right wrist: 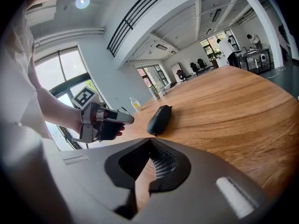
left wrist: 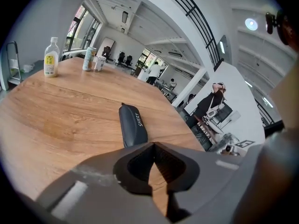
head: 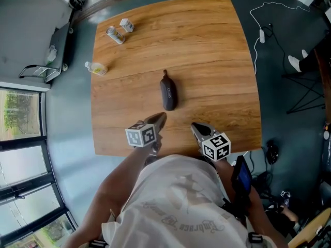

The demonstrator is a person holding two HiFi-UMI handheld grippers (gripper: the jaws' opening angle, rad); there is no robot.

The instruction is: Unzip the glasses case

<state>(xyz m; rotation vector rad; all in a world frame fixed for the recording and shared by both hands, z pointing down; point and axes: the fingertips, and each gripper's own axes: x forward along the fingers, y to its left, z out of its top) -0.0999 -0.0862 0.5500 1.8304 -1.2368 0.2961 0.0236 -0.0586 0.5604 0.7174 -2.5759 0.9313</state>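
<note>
1. Nearest, above the near edge of the pale-brown wooden counter (head: 207, 45), the person holds both tools. The left tongs (head: 159, 119) are clenched tip to tip with nothing between them, and they point at the task's thing from just short of its near end.
2. The right tongs (head: 196, 128) hang over the near edge to the right of the left pair. They are also closed on nothing and are clearly apart from the case.
3. The dark grey, oblong, soft-shelled glasses case (head: 168, 93) lies flat around the middle of the counter, a little toward the near edge, with its long side running near to far. It looks fully zipped. A thin tab (head: 165, 74) sticks out at its far end; I cannot tell whether this is the zip pull.
4. I judge this to be the approach step, with nothing gripped yet and the zip untouched.
5. The next move likely calls for one pair to open and pin the body of the case while the other finds the small pull. That takes fine aim, since a soft case may slide on smooth wood.
6. Farthest, by the far-left corner, stand a clear plastic bottle with a yellow label (head: 96, 68), a slim can (head: 115, 34) and a small white carton (head: 126, 25), well apart from the work.
</note>
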